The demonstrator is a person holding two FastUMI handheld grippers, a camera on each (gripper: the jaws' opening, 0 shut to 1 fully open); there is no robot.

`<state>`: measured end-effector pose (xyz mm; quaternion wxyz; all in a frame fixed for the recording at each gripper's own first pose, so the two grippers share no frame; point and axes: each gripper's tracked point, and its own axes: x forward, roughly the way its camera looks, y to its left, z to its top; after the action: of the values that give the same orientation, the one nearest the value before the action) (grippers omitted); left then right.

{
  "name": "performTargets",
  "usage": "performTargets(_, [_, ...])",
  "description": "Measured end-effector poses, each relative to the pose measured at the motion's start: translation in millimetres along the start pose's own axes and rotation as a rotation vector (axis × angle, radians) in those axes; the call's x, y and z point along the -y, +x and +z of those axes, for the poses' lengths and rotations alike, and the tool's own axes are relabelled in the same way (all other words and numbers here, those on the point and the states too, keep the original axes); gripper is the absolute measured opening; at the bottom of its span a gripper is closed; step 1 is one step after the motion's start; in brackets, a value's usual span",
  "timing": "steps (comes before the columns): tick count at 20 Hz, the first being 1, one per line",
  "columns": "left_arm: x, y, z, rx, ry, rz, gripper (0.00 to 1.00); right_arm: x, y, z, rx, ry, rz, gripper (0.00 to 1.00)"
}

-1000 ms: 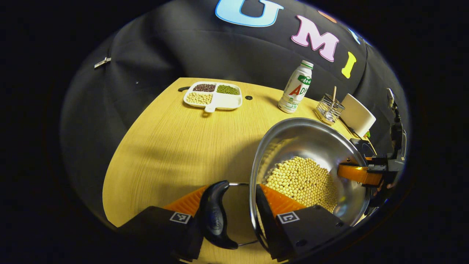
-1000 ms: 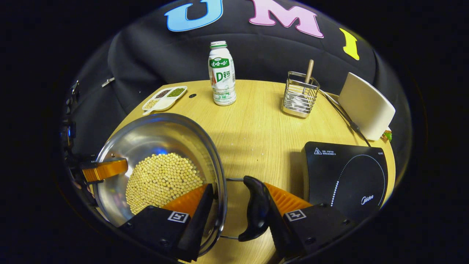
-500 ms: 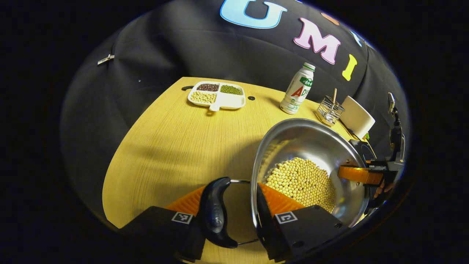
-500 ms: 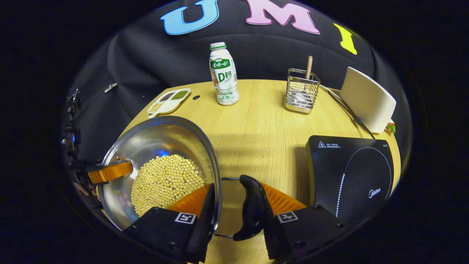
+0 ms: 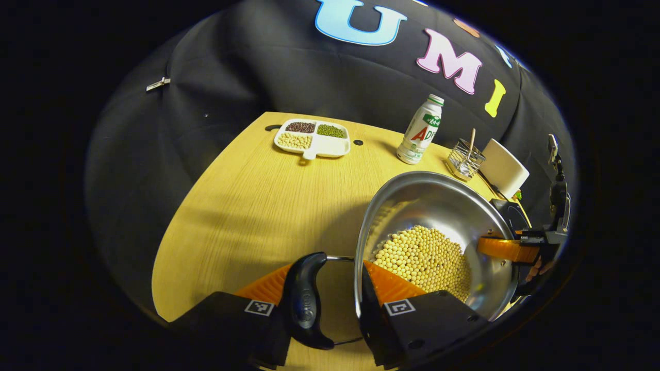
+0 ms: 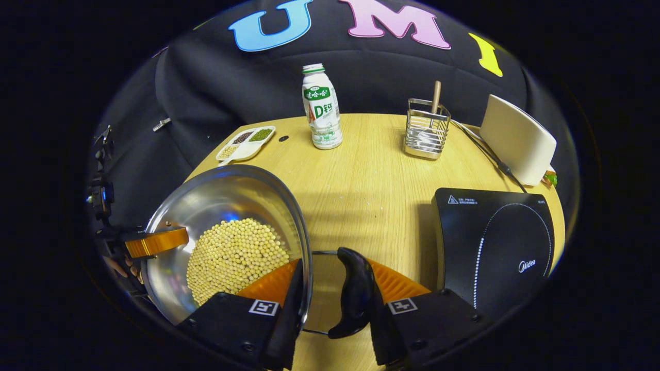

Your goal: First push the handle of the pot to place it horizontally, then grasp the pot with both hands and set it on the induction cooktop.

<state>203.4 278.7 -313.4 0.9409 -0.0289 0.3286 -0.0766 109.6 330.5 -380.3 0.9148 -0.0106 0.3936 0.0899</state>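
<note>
A steel pot (image 6: 227, 206) holding yellow soybeans (image 6: 237, 257) hangs between both grippers. My right gripper (image 6: 330, 288) is shut on the pot's black side handle (image 6: 353, 293): one orange finger sits inside the rim, the other presses the handle from outside. My left gripper (image 5: 330, 288) is shut the same way on the opposite black handle (image 5: 304, 304), beside the pot (image 5: 433, 201). Each view shows the other gripper's orange finger across the pot. The black induction cooktop (image 6: 495, 247) lies on the table to the right of the pot.
On the wooden table (image 6: 361, 180) stand a white drink bottle (image 6: 322, 105), a wire utensil holder (image 6: 427, 131) and a white rounded box (image 6: 518, 139) with a cable. A divided white tray of beans (image 5: 313, 139) sits at the far left.
Both grippers keep their hold on the pot. The views have shifted slightly, with the table things sliding a little in frame and the cooktop showing slightly larger.
</note>
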Motion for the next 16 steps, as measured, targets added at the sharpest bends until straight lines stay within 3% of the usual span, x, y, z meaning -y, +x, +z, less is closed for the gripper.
performTargets(5, [19,-28,20,0.024,0.018,-0.001,0.63,7,-33,22,0.026,0.010,0.006,0.61])
performTargets(6, [24,-33,23,0.026,0.018,-0.002,0.63,10,-40,24,0.027,0.013,0.006,0.57])
performTargets(7, [31,-37,25,0.026,0.021,-0.004,0.63,14,-47,27,0.026,0.015,0.004,0.61])
performTargets(16, [105,-61,35,0.044,0.011,-0.032,0.63,74,-102,46,0.058,0.011,-0.004,0.61])
